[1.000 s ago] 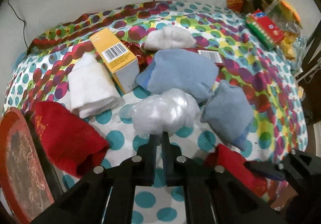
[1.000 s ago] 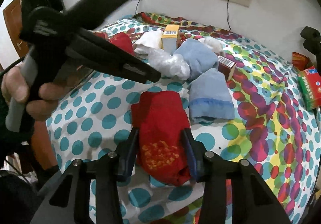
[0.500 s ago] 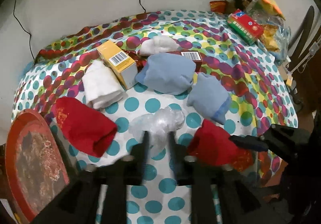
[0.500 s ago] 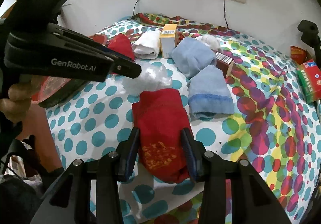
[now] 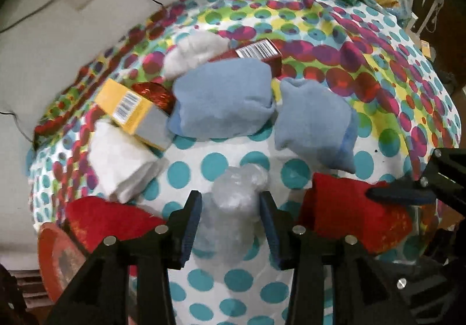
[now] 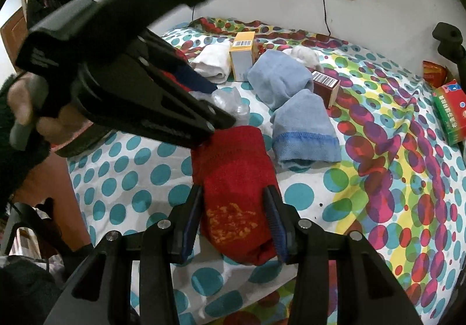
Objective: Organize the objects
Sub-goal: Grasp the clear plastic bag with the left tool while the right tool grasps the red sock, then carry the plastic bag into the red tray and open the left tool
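both tools are spread wide: the left tool [image 5: 230,208] straddles the plastic bag [image 5: 233,202], the right tool [image 6: 233,214] straddles a red towel [image 6: 233,179], neither gripped. towels and boxes lie scattered on the tabletop [image 6: 378,179]; sorting looks barely begun.

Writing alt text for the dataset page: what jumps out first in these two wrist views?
The loud polka-dot tablecloth, crowded with rolled towels and small boxes. Up front, the right gripper straddles a red towel, open jaws on either side, while the left gripper brackets a crumpled clear plastic bag. Two blue towels lie mid-table.
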The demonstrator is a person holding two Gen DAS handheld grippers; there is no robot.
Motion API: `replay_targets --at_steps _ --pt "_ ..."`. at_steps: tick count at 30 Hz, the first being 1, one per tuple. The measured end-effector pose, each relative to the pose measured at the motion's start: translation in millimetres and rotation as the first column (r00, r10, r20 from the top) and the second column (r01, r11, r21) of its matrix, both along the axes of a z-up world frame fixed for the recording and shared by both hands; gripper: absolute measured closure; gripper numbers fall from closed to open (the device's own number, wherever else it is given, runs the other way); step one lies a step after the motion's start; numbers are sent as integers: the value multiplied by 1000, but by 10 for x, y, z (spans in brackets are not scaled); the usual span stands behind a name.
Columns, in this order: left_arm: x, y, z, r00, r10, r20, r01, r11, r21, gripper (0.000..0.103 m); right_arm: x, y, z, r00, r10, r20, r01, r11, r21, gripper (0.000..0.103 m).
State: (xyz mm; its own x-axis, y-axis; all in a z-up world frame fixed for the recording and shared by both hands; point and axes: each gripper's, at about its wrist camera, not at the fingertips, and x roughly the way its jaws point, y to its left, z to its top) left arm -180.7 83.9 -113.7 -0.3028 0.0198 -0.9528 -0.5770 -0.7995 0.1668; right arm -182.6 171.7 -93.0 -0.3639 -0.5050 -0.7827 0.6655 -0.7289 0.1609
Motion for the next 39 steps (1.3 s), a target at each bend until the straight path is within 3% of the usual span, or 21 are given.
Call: replay_targets --at_steps 4,6,11,19,27,39 --pt "-22 -85 -51 998 54 11 -55 997 51 61 -6 7 1 1000 -2 2 2 1000 -4 61" --pt "-65 -153 -64 994 101 42 -104 991 81 67 -10 11 -2 1000 -4 5 4 1000 -7 61" --pt "-89 -217 21 991 126 54 -132 983 126 68 -11 11 3 1000 -11 9 11 1000 -10 61" --pt "104 -202 289 992 123 6 -123 982 141 69 -16 15 -7 1000 -18 12 18 1000 -8 61" --pt "236 -322 445 984 178 -13 -174 972 157 68 -21 -12 -13 999 -33 9 33 999 15 61" --pt "377 -1008 641 946 320 -54 -307 937 167 68 -17 -77 -24 998 -69 10 68 996 59 61"
